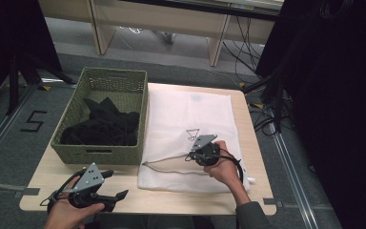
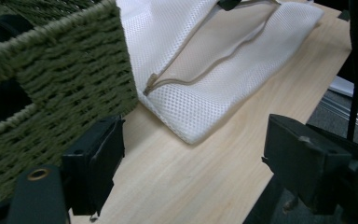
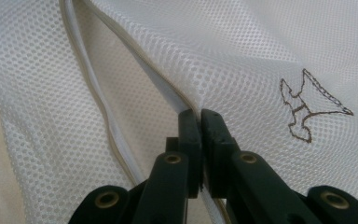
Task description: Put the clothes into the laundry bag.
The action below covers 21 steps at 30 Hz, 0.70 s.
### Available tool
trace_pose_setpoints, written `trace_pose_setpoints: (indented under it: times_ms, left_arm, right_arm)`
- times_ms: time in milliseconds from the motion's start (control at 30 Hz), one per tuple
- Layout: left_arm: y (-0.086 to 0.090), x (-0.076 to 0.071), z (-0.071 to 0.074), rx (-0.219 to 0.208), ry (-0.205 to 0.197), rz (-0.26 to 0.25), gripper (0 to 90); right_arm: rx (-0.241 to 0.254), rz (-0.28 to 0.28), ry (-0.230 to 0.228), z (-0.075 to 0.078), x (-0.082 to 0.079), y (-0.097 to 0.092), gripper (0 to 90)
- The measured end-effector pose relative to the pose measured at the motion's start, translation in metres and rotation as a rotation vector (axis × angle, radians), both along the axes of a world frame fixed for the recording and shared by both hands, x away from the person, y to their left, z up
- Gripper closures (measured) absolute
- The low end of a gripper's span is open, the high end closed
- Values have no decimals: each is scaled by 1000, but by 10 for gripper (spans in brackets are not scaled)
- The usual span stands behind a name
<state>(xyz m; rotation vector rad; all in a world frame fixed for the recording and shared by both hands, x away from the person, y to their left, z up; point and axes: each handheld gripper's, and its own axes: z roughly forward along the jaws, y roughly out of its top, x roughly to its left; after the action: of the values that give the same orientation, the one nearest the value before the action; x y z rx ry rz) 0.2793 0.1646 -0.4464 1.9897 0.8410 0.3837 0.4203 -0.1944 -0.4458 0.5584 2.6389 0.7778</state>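
Note:
A white mesh laundry bag (image 1: 190,119) lies flat on the wooden table (image 1: 255,143), its zipper (image 1: 164,164) open along the near edge. My right gripper (image 1: 194,155) rests on the bag. In the right gripper view its jaws (image 3: 199,116) are pinched shut on the mesh bag (image 3: 242,51) at the upper lip of the zipper (image 3: 98,93). My left gripper (image 1: 117,183) hovers near the table's front left edge, open with nothing between its jaws (image 2: 200,163). Ahead of it lie the bag's corner (image 2: 205,107) and the zipper end (image 2: 151,86).
A green woven basket (image 1: 100,153) holding black clothes (image 1: 102,126) stands left of the bag, and its wall (image 2: 60,70) is close to the left jaw. A small brown emblem (image 3: 307,112) marks the bag. Cables (image 1: 262,119) lie on the floor to the right.

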Motion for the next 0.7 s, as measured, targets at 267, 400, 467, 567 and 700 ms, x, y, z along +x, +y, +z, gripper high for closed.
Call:
trace_pose_setpoints:
  times_ms: [267, 400, 467, 567, 700]
  left_arm:
    - [4, 10, 6, -10, 8, 32, 200]
    - [11, 20, 19, -12, -15, 67, 200]
    - [17, 29, 30, -13, -29, 84, 200]
    - [28, 48, 44, 13, -26, 129, 201]
    - [37, 67, 53, 51, -16, 162, 200]
  right_arm:
    - [51, 6, -18, 20, 5, -1, 882]
    - [66, 10, -22, 27, 7, -1, 882]
    - [78, 8, -16, 30, 7, -1, 882]
    - [85, 6, -18, 34, 6, -3, 882]
    - [92, 14, -23, 38, 6, -4, 882]
